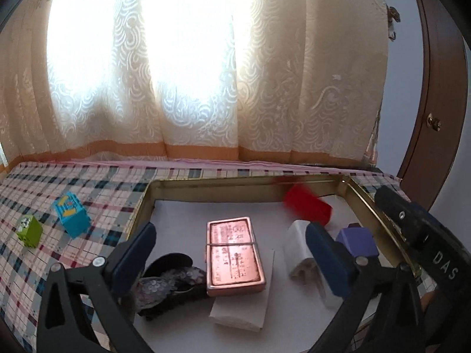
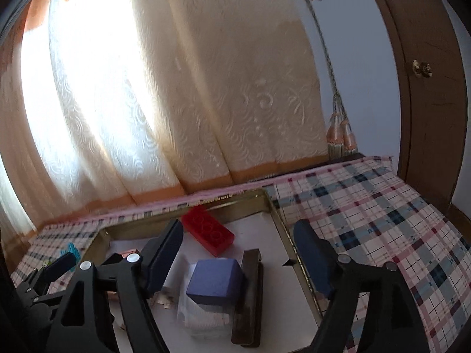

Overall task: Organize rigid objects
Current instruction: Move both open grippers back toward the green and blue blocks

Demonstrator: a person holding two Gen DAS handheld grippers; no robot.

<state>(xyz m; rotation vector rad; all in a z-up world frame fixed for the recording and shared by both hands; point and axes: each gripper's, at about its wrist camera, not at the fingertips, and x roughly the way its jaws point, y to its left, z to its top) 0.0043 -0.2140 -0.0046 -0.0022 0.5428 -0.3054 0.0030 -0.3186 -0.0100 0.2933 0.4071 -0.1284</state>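
Note:
A gold-rimmed tray (image 1: pixel 206 189) with a white floor lies on the plaid cloth; it also shows in the right wrist view (image 2: pixel 282 220). In it lie a copper-coloured tin (image 1: pixel 234 254), a red block (image 1: pixel 307 207) (image 2: pixel 207 232), a purple cube (image 1: pixel 357 239) (image 2: pixel 216 279) on a clear wrapped pack (image 1: pixel 300 244), a dark sequinned clip (image 1: pixel 167 276) and a brown bar (image 2: pixel 250 291). My left gripper (image 1: pixel 232 259) is open above the tin. My right gripper (image 2: pixel 238 257) is open above the purple cube. A blue block (image 1: pixel 72 213) and a green block (image 1: pixel 29 231) lie on the cloth left of the tray.
A white folded paper (image 1: pixel 244 306) lies under the tin. Patterned curtains (image 1: pixel 176 73) hang behind the table's far edge. A brown wooden door (image 2: pixel 426 73) stands at the right. The plaid cloth (image 2: pixel 382 220) stretches right of the tray.

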